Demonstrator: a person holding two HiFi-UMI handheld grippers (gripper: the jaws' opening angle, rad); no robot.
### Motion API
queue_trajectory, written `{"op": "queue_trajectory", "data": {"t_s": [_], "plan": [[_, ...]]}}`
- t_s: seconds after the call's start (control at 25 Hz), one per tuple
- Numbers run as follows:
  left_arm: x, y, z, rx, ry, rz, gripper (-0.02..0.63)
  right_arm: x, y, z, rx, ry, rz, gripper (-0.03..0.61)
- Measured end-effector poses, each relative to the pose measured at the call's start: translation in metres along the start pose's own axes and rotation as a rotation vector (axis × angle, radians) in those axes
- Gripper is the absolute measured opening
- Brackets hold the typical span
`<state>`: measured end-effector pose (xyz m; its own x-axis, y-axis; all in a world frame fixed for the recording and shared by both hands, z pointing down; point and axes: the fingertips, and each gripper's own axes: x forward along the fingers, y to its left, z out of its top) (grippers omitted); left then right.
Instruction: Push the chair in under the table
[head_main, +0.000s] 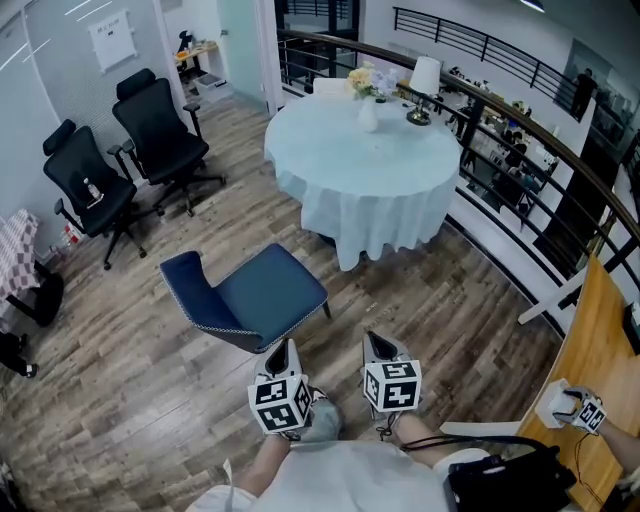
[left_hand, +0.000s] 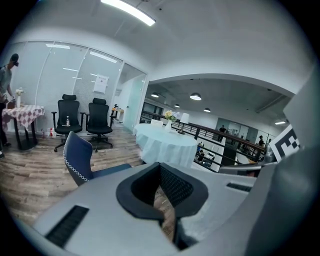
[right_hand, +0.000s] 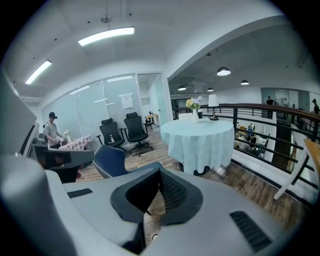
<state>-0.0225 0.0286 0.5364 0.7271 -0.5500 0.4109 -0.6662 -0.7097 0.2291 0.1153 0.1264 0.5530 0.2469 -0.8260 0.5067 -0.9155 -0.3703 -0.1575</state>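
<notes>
Blue chair (head_main: 262, 292) on the wood floor (head_main: 450, 300), short of the round table (head_main: 330, 160), clear of the hanging cloth (head_main: 365, 225) and not under it. Back at the left in the head view, seat reaching toward the table. White stitching along the back's edge, plain in the left gripper view.

Just behind the seat's near corner, the left tool (head_main: 287, 346); whether touching the seat, not clear. Jaws shut tip to tip, with nothing between them. Beside it, over bare floor to the right of the seat, the right tool (head_main: 373, 340), jaws likewise closed and empty. Black-and-white square markers (head_main: 392, 385) on both tools' cubes.

At the table's far edge, a white vase (head_main: 368, 116) with flowers and a lamp (head_main: 423, 88). Behind the table, a curved dark railing (head_main: 520, 130). By the glass wall at the far left, two black office chairs (head_main: 160, 135). On that wall, a white sheet (head_main: 112, 40), print too small to read.
</notes>
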Motion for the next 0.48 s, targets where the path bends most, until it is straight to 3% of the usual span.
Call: {"op": "queue_trajectory", "data": {"t_s": [0.48], "plan": [[0.071, 0.024, 0.045, -0.009, -0.007, 0.004, 0.003, 0.072, -0.007, 0.05, -0.008, 0.007, 0.021, 0.017]]}}
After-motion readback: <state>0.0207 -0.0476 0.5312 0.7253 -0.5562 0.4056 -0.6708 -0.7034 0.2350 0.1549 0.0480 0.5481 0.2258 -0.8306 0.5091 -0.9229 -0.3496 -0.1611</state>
